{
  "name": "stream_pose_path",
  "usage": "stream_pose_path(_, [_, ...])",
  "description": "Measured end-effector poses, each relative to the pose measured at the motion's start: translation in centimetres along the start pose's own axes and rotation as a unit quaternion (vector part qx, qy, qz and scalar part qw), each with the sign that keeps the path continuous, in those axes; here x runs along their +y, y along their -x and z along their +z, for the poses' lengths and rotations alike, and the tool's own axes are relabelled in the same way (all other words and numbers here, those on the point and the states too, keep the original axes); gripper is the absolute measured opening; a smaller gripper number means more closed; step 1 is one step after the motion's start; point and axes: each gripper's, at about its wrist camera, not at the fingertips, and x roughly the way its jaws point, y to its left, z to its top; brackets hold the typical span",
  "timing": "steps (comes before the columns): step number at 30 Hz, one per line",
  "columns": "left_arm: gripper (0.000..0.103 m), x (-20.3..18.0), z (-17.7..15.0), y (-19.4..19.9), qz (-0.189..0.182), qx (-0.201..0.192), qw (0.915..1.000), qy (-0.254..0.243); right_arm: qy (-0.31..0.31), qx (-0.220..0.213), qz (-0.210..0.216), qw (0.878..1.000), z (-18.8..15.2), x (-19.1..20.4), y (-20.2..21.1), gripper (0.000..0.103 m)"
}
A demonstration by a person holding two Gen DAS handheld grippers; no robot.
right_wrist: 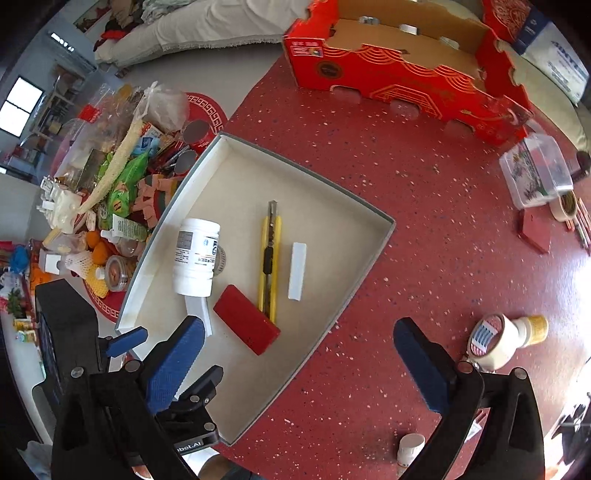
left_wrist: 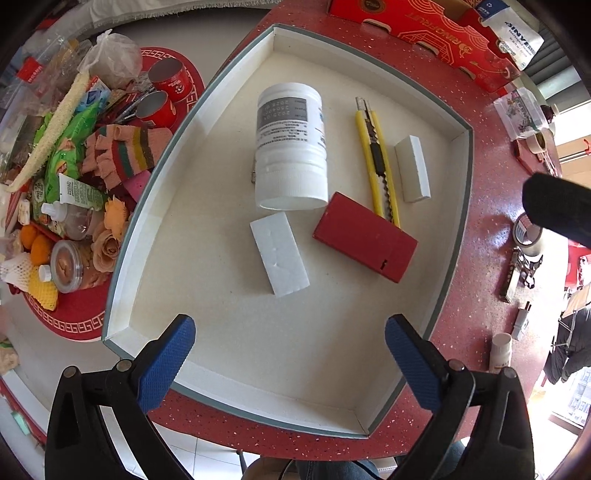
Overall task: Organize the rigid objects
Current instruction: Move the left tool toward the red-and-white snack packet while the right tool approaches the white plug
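Note:
A shallow white tray lies on the red table. In it lie a white bottle on its side, a yellow utility knife, a small white block, a red box and a white foam block. My left gripper is open and empty above the tray's near edge. My right gripper is open and empty above the tray's near right edge; the left gripper shows below it.
A red cardboard box stands at the table's back. Tape rolls, a small white bottle and a clear plastic container lie at the right. A heap of snacks, cans and soft things sits left of the table.

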Motion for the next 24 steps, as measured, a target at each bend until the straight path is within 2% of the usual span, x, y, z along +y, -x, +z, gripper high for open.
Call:
stream_pose_path(6, [0.103,-3.9,-1.7,0.0,-0.012,0.03,0.9974,-0.065,-0.075,0.003,-0.023,0.997,-6.5,-5.8,1.5,0.103])
stream_pose_path(13, [0.103,-11.0,-3.0,-0.4,-0.022,0.059,0.9866,-0.151,-0.177,0.021,-0.022,0.984,-14.2,-12.4,1.9,0.103])
stream_pose_path(16, [0.103,-14.1,-3.2,-0.8,-0.023,0.068,0.9799,-0.186,-0.236,0.028,-0.024,0.971,-17.5,-15.8,1.9,0.103])
stream_pose_path(20, [0.103,-18.1,-3.0,-1.6,-0.007,0.077,0.9723,-0.221,-0.326,0.039,-0.021,0.944,-21.9,-20.3,1.7,0.103])
stream_pose_path(24, [0.103,-21.9,-1.9,-2.6,0.017,0.071,0.9671,-0.244,-0.371,0.047,-0.014,0.927,-25.1,-22.5,1.3,0.103])
